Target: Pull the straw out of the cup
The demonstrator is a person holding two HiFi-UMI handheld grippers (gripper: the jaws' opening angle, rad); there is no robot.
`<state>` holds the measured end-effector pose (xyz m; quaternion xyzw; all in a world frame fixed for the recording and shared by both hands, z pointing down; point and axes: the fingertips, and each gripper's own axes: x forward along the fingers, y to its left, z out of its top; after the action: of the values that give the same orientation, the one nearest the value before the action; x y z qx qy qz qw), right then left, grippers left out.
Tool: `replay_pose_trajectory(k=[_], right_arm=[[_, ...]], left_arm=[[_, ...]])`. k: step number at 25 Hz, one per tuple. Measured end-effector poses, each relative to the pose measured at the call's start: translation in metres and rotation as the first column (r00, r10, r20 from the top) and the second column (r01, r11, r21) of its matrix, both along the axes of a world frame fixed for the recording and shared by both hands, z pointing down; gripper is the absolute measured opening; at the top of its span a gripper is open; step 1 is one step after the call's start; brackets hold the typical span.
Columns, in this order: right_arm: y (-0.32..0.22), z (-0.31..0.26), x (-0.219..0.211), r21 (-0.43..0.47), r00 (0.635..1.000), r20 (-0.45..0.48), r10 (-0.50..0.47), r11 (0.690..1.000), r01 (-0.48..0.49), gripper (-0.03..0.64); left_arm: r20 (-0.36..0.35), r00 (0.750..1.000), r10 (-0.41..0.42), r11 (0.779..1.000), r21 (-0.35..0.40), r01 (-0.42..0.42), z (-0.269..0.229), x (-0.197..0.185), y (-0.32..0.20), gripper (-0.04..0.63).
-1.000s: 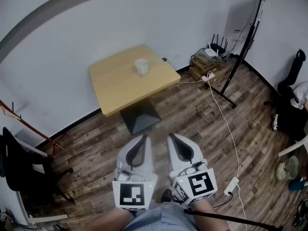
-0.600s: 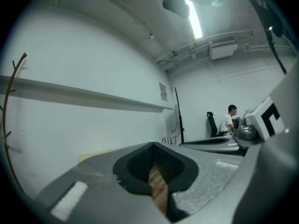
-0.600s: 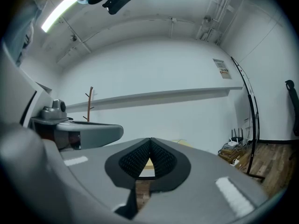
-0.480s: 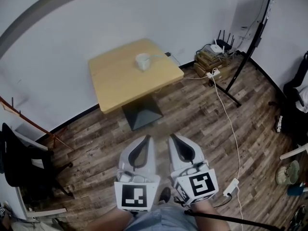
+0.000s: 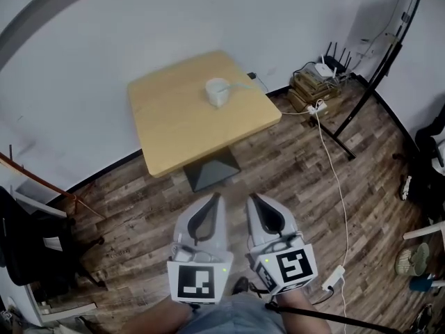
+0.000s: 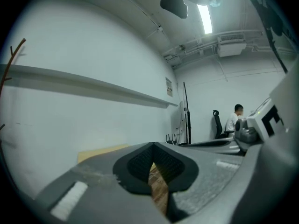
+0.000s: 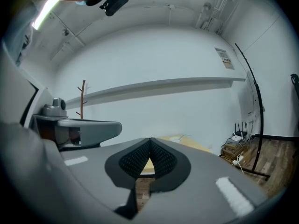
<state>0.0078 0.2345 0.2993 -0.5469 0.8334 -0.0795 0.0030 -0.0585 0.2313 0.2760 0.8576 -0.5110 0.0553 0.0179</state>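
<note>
Wood-topped surface (image 5: 174, 127) far, against the white wall | white cup (image 5: 217, 92) on its far half, straw (image 5: 240, 85) leaning out rightward | left hand-held gripper (image 5: 212, 199) and right hand-held gripper (image 5: 252, 199) near, side by side above plank floor (image 5: 313, 179), well apart from cup | both pairs of jaws pressed together, nothing between

In the head view the straw (image 5: 241, 86) is a faint thin line at the cup (image 5: 217, 92), too small to tell how it sits. The person's forearms (image 5: 158, 319) are cut off by the bottom edge, and a dark chair (image 5: 24, 245) by the left edge. In the left gripper view the table (image 6: 100, 151) is mostly hidden behind the left gripper (image 6: 153, 147).
</note>
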Motion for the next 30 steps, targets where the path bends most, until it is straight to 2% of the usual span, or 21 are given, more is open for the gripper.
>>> replay_pose_trajectory(k=[9, 16, 21, 30], right_arm=[[-0.077, -0.027, -0.024, 0.059, 0.999, -0.039, 0.008, 0.998, -0.006, 0.006], [-0.108, -0.039, -0.030, 0.081, 0.996, -0.080, 0.037, 0.996, -0.030, 0.007], [-0.120, -0.038, -0.026, 0.094, 0.994, -0.096, 0.052, 0.995, -0.043, 0.006], [-0.166, -0.017, 0.006, 0.033, 0.997, -0.062, 0.046, 0.998, -0.044, 0.007]], left_arm=[[-0.053, 0.998, 0.027, 0.998, 0.065, -0.024, -0.023, -0.022, -0.077, 0.018], [-0.100, 0.994, 0.051, 0.994, 0.102, -0.040, -0.035, -0.029, -0.112, 0.018], [-0.106, 0.993, 0.059, 0.996, 0.072, -0.052, -0.024, -0.027, -0.122, 0.018], [-0.064, 0.997, 0.039, 0.999, -0.010, -0.039, 0.004, 0.001, -0.167, 0.018]])
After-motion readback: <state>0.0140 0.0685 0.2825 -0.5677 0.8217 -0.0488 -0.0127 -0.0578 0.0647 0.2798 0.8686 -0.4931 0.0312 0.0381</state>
